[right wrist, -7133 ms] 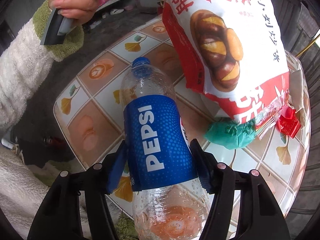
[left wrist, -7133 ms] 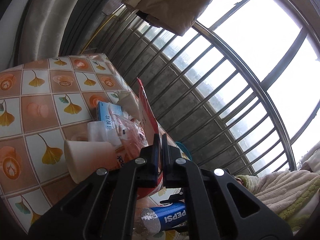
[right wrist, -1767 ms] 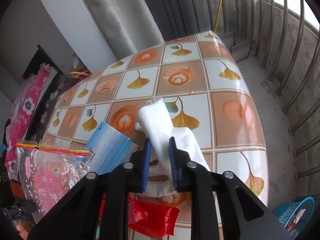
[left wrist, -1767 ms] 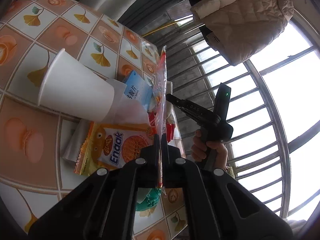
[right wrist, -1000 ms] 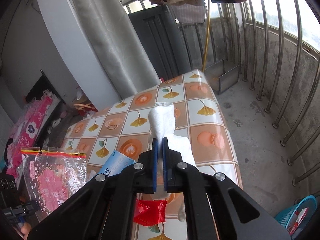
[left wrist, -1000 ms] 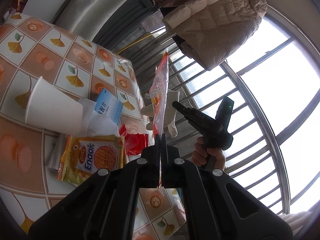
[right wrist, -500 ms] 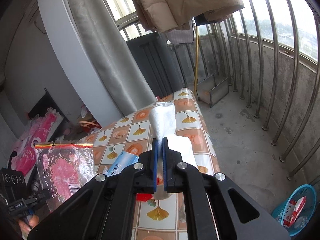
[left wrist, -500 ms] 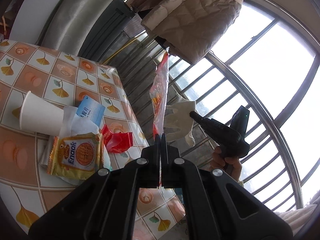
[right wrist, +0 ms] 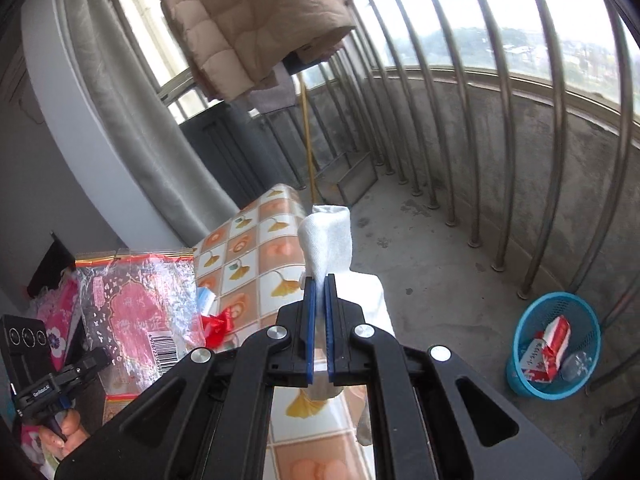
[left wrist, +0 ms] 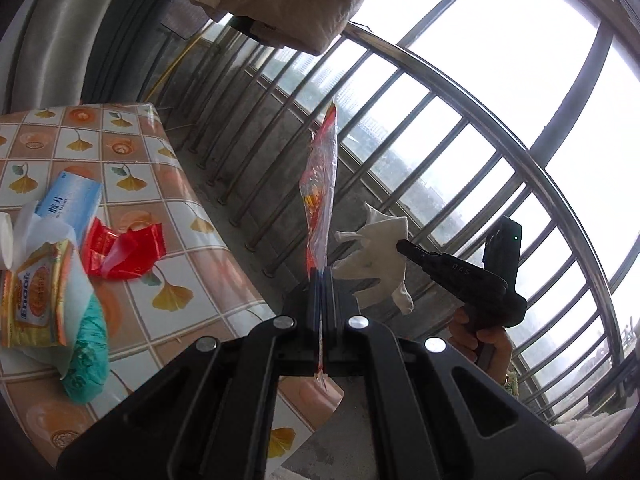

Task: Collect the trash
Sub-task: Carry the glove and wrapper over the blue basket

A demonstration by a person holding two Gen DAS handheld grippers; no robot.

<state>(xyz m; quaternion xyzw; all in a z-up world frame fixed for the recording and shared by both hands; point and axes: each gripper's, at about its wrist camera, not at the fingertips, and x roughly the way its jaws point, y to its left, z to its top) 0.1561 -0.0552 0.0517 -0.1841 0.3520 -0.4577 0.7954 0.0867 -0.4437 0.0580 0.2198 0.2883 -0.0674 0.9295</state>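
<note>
Left wrist view: the left tool [left wrist: 322, 276], at lower centre, is clamped on the bottom edge of a clear plastic bag [left wrist: 320, 184] with red print, which stands edge-on toward the upper centre in front of the balcony railing [left wrist: 440, 120]. To its right, a hand [left wrist: 480, 336] holds the right tool [left wrist: 404, 246], whose tip is pinched on a crumpled white tissue [left wrist: 376, 256] hanging in the air off the table's edge. On the table [left wrist: 192, 200], at the left of the frame, lie a red wrapper [left wrist: 120, 252], a blue and white box [left wrist: 68, 200], a yellow biscuit packet [left wrist: 32, 304] and a green wad [left wrist: 88, 356]

Right wrist view: the right tool [right wrist: 319, 280], at centre, has its blue pads closed tight on the white tissue [right wrist: 328, 240], which rises above them. At lower left the clear plastic bag [right wrist: 136, 308] shows flat-on, held from below by the left tool [right wrist: 96, 362]. A blue trash basket [right wrist: 554, 344] stands on the floor at lower right, well apart from the table [right wrist: 260, 248], with a red and white packet [right wrist: 546, 350] inside it. A beige padded jacket [right wrist: 248, 20] hangs at upper centre
</note>
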